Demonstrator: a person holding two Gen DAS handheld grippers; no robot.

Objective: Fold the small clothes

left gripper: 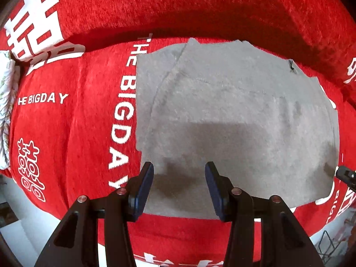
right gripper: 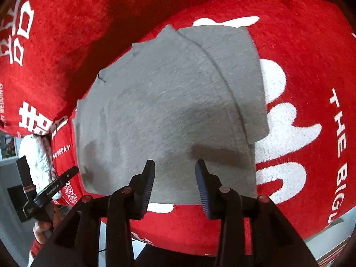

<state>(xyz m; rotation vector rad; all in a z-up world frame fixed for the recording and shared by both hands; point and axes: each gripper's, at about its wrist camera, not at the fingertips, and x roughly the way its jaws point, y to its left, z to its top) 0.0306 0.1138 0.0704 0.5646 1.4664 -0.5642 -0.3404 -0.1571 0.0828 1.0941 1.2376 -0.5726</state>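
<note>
A small grey garment (left gripper: 233, 111) lies folded flat on a red cover printed with white letters (left gripper: 77, 122). A folded-over layer shows along its far left part. My left gripper (left gripper: 179, 165) hovers open over the garment's near left area, pointing down, with nothing between its pads. In the right wrist view the same grey garment (right gripper: 166, 100) fills the middle, and my right gripper (right gripper: 175, 163) stands open just above its near edge without gripping the cloth. A black finger of the left gripper (right gripper: 71, 173) shows at the garment's left side.
The red cover (right gripper: 300, 66) drapes over a cushioned seat and its backrest behind the garment. A white patterned cloth (left gripper: 6, 89) lies at the far left edge. A person's hand (right gripper: 42, 224) holds the left gripper. Pale floor shows below the seat's front edge.
</note>
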